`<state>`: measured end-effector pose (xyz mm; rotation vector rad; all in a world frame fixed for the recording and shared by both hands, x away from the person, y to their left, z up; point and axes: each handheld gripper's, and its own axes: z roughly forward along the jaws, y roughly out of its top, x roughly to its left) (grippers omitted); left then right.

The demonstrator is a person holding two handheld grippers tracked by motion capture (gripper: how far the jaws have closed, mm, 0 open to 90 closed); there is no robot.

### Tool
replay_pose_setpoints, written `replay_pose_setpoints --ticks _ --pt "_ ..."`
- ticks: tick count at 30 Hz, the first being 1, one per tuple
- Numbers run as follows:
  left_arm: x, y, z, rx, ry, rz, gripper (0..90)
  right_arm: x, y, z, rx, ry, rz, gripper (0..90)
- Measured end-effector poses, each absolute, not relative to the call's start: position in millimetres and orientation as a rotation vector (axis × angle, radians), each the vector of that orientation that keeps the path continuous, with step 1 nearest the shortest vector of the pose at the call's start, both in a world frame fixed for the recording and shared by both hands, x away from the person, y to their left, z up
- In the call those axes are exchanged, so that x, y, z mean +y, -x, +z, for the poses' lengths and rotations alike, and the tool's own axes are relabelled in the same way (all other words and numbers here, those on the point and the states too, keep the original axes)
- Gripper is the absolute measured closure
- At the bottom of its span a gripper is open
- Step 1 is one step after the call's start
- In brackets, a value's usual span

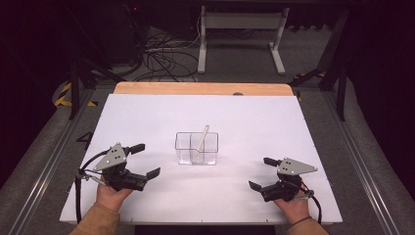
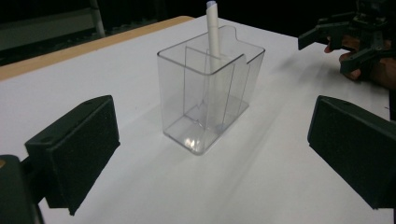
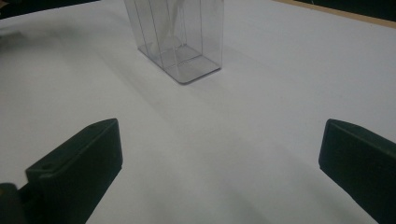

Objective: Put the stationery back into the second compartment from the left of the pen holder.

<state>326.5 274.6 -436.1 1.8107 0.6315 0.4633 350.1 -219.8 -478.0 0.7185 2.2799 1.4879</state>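
A clear plastic box (image 1: 196, 148) with an inner divider stands at the middle of the white table top (image 1: 147, 117). A white pen (image 1: 201, 139) leans upright in it, its tip above the rim. My left gripper (image 1: 147, 159) rests low to the left of the box, jaws wide and empty, aimed at it. My right gripper (image 1: 262, 173) sits to the box's right near the front edge, also open and empty. In the left gripper view the box (image 2: 205, 102) and the pen (image 2: 214, 32) stand ahead between my black fingers (image 2: 77, 149). In the right gripper view the box (image 3: 182, 42) is farther off.
A wooden strip (image 1: 200, 88) runs along the table's far edge. Beyond it are loose cables (image 1: 164, 54) on the floor and a white desk frame (image 1: 240, 29). Black stands (image 1: 337, 73) flank the table on both sides.
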Motion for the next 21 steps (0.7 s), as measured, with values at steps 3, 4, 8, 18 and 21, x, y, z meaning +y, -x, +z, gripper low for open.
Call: replay_pose_setpoints --ticks 3,4,8,18,21 --pt "282 -325 -445 0.655 -1.815 0.448 2.8 -220 -350 -478 2.277 -0.710 1.488 0.2" --pt "284 -324 -448 0.658 -1.815 0.451 2.8 -220 -350 -478 2.278 -0.710 1.488 0.2" --pt "290 -321 -457 0.675 -1.839 0.451 2.7 -220 -350 -478 2.278 -0.705 1.489 0.2" --pt "301 -311 -481 0.752 -1.832 0.389 2.7 -220 -349 -478 2.289 -0.704 1.486 0.2" --pt "306 -309 -483 0.755 -1.823 0.372 2.7 -219 -349 -478 2.287 -0.701 1.485 0.2"
